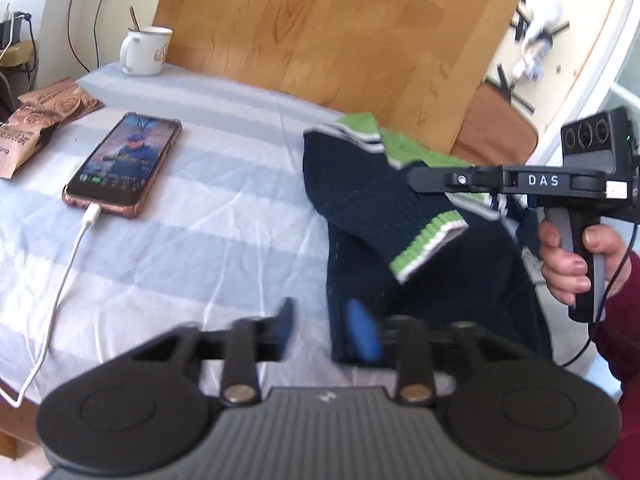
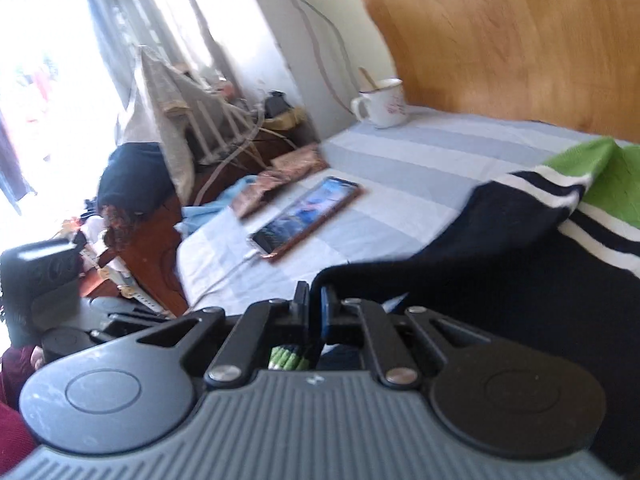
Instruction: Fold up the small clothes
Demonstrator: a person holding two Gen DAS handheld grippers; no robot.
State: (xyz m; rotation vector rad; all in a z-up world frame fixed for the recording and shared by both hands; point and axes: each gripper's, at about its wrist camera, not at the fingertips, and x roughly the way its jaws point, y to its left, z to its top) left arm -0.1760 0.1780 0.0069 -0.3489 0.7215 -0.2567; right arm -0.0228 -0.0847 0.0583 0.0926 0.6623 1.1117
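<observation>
A small navy knit sweater (image 1: 360, 204) with green and white striped trim lies on the striped bedsheet (image 1: 208, 200) at the right. One sleeve with a green cuff (image 1: 430, 246) is folded across the body. My left gripper (image 1: 326, 330) is open, low over the sweater's near left edge, with its right finger above the navy knit. My right gripper (image 2: 316, 300) is shut on the sweater's navy fabric (image 2: 500, 264), with green ribbing caught between its jaws. In the left wrist view the right gripper (image 1: 416, 178) reaches in from the right over the sweater.
A phone (image 1: 124, 164) on a white charging cable lies left of the sweater. Brown snack bags (image 1: 36, 120) sit at the far left. A white mug (image 1: 146, 52) stands at the back corner. A wooden headboard (image 1: 340, 28) rises behind the bed.
</observation>
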